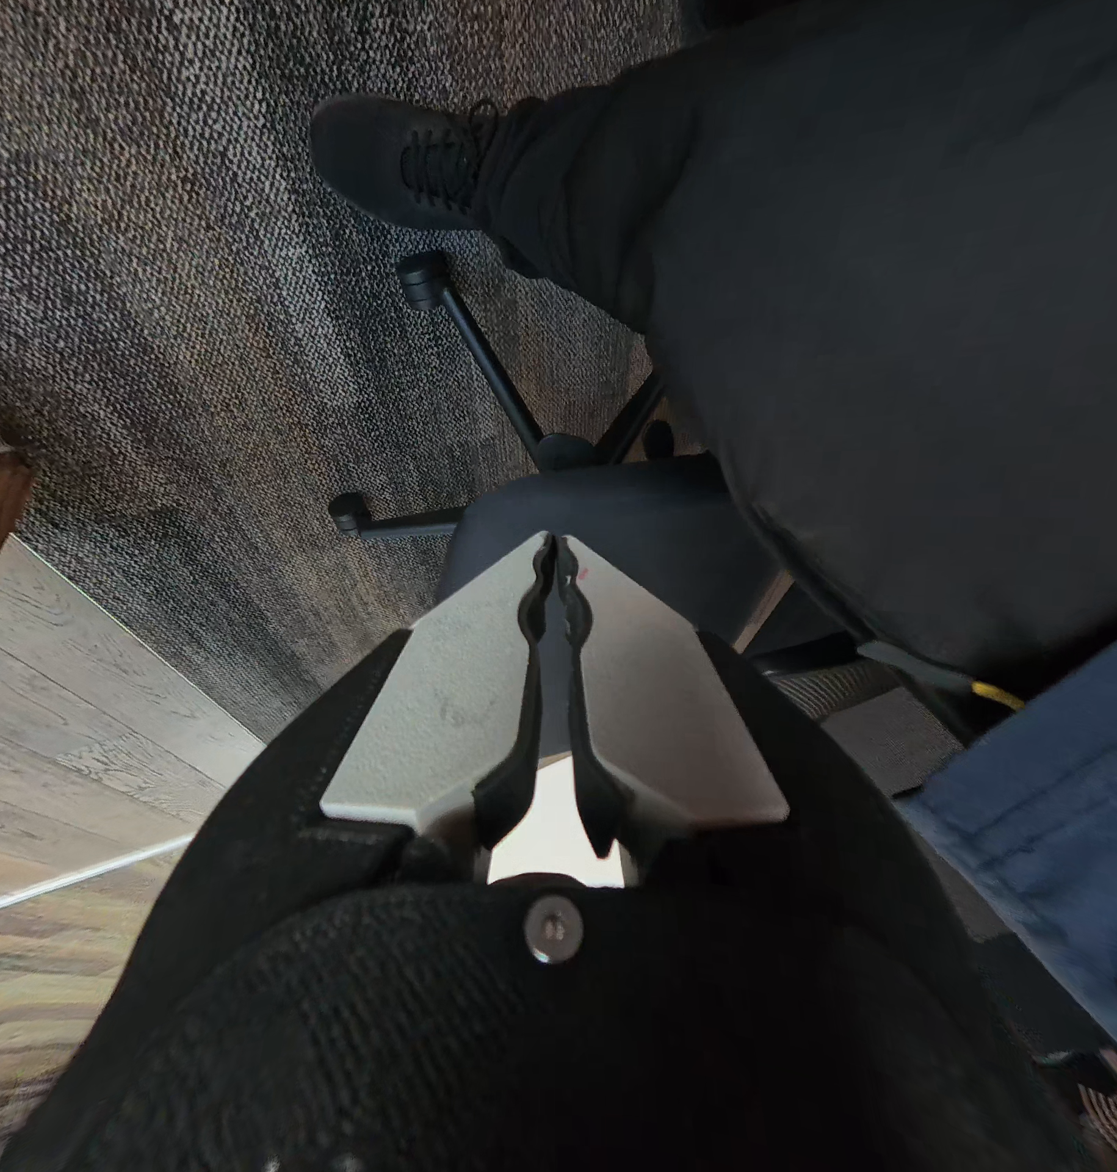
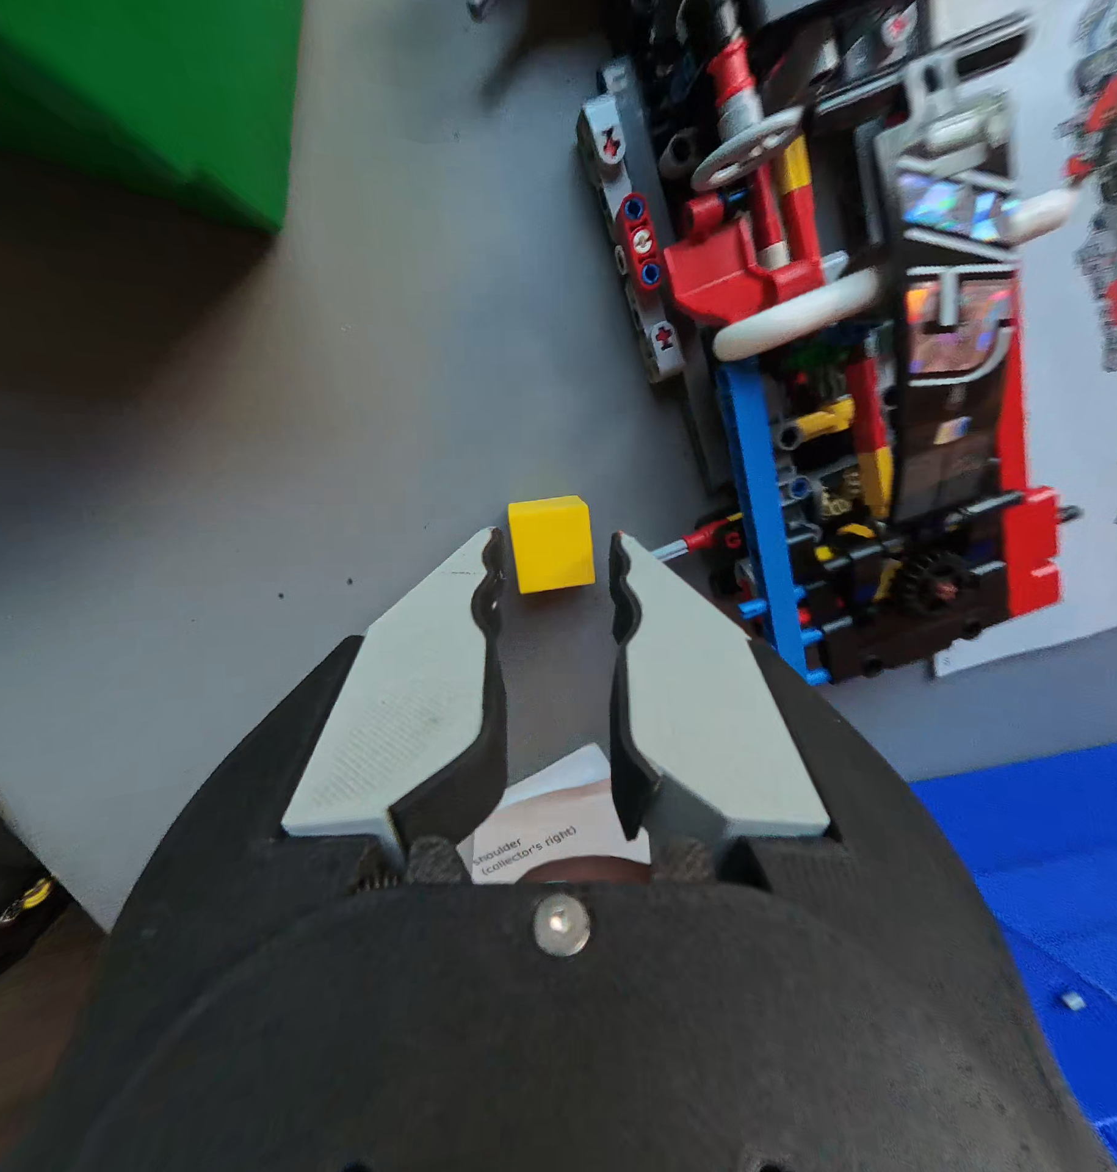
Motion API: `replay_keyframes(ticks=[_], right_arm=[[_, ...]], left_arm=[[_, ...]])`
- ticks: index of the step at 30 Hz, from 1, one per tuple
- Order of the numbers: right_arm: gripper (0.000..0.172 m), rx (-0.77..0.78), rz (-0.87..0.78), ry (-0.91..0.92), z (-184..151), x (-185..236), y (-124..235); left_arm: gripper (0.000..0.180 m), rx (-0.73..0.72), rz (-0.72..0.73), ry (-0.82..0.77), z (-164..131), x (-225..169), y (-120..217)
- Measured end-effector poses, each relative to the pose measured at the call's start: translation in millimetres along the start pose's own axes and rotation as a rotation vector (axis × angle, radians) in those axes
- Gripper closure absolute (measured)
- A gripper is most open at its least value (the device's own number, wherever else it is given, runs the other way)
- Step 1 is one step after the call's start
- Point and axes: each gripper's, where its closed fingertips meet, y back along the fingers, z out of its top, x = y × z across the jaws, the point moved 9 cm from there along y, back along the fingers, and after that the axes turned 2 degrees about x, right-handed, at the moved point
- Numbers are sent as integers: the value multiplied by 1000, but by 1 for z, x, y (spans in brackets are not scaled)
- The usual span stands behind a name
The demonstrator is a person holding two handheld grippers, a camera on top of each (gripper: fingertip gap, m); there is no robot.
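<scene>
In the right wrist view a small yellow cube (image 2: 551, 550) rests on the grey table (image 2: 289, 475), standing between the tips of my right gripper (image 2: 555, 544). The pads stand apart from the cube on both sides, so the gripper is open and holds nothing. In the left wrist view my left gripper (image 1: 555, 540) is shut with its tips together and nothing between them. It points down over the front edge of a dark chair seat (image 1: 607, 507), above the carpet (image 1: 163, 285).
A multicoloured brick-built model (image 2: 860, 355) lies on a white printed sheet (image 2: 1082, 444) right of the cube. A green box (image 2: 131, 95) stands at the far left, a blue surface (image 2: 1038, 888) at the near right. A person's leg and black shoe (image 1: 410, 165) and chair base (image 1: 480, 355) show in the left wrist view. My hands' fingertips stand some 55 cm from each other.
</scene>
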Motion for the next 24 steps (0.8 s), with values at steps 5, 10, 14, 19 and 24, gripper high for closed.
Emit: replay_keyframes(ticks=[5, 10, 14, 19, 24], right_arm=[[147, 35, 40, -38, -1, 2, -12], [147, -87, 15, -199, -19, -4, 36], [146, -141, -9, -415, -63, -16, 96], [147, -149, -31, -716, -132, -22, 164], [147, -63, -26, -839, -177, 0, 180]], left_arm=[[180, 43, -13, 6, -18, -9, -12], [180, 59, -29, -14, -14, -9, -18], [180, 57, -33, -61, 5, -3, -16], [180, 59, -30, -126, 33, 6, -13], [180, 52, -32, -168, 54, 11, -9]])
